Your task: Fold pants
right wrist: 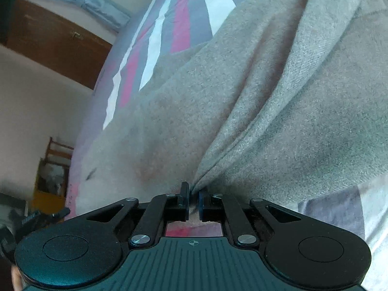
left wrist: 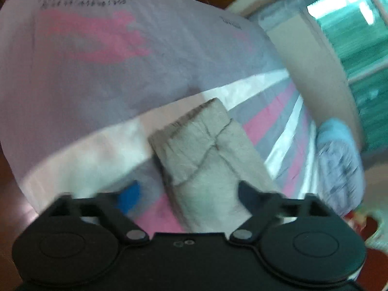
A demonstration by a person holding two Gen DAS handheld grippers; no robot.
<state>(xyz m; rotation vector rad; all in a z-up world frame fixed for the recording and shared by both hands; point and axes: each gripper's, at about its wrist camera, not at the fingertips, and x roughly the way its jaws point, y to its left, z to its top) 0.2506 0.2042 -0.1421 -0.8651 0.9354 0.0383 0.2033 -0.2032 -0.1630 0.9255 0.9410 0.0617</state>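
The grey-beige pants lie folded into a narrow strip on the striped bed sheet, waistband end pointing away. My left gripper stands open, its fingers either side of the strip's near end; the blue left pad is apart from the cloth. In the right wrist view the pants spread wide with deep folds running up to the right. My right gripper is shut on a pinched fold of the pants at their near edge.
A pale cover with pink print rises behind the pants. A blue-and-white bundle sits at the bed's right edge, near a window. A wooden cupboard and a chair stand left of the bed.
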